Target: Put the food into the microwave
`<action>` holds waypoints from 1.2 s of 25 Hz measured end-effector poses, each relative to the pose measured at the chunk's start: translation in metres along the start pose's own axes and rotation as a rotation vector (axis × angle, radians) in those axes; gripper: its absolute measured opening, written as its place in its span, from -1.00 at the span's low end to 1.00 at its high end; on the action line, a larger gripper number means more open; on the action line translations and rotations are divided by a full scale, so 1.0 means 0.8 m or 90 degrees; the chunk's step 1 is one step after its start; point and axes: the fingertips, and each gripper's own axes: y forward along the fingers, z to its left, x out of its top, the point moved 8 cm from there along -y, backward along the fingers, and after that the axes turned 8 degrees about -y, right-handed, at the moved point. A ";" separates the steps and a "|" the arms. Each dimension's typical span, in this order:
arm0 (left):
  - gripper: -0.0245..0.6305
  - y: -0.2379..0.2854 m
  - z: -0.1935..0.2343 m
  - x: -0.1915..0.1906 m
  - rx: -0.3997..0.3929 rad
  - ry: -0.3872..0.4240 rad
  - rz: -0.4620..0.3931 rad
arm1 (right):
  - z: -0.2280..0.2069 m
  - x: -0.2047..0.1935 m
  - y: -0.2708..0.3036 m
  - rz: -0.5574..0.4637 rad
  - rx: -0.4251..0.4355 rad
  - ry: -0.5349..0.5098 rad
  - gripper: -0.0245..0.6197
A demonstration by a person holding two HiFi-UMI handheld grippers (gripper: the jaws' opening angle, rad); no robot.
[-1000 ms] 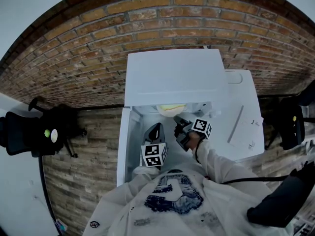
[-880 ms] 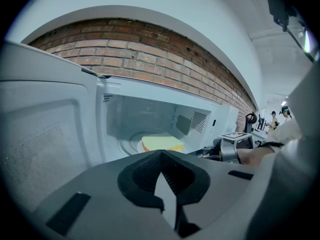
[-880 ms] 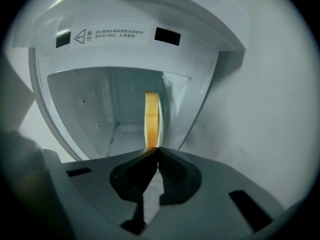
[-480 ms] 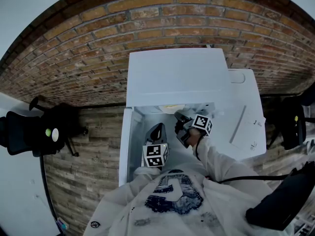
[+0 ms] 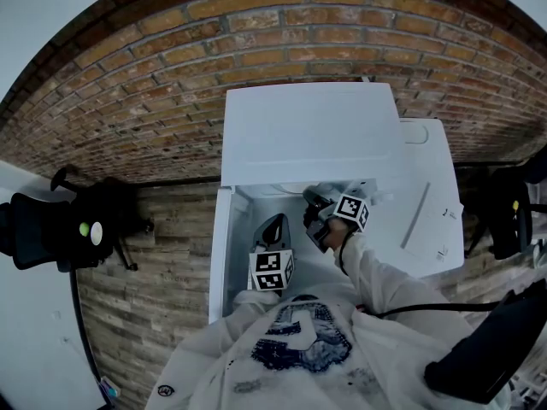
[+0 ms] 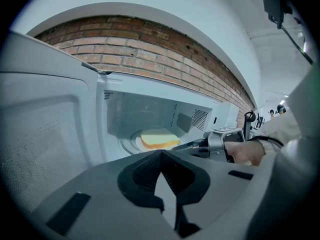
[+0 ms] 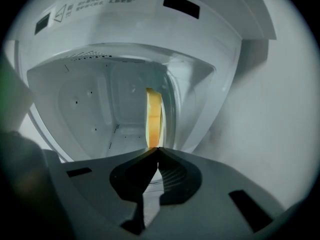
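The right tool (image 7: 159, 148) was clenched on the rim of the plate (image 6: 131, 143), apparently to carry the bread (image 6: 159, 139) level into the open microwave (image 5: 308, 135). The left tool (image 6: 161, 152), pinched closed and empty, hung by the door (image 6: 45, 134), likely ready to close it.

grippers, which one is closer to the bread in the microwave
The right gripper: it reaches forward to the open mouth of the microwave, its jaws pointing at the bread. The left gripper sits further back, nearer the person's body.
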 end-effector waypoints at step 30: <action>-0.90 -0.031 -0.042 0.033 -0.013 0.070 -0.014 | 0.083 0.006 -0.107 0.022 -0.008 -0.319 -0.88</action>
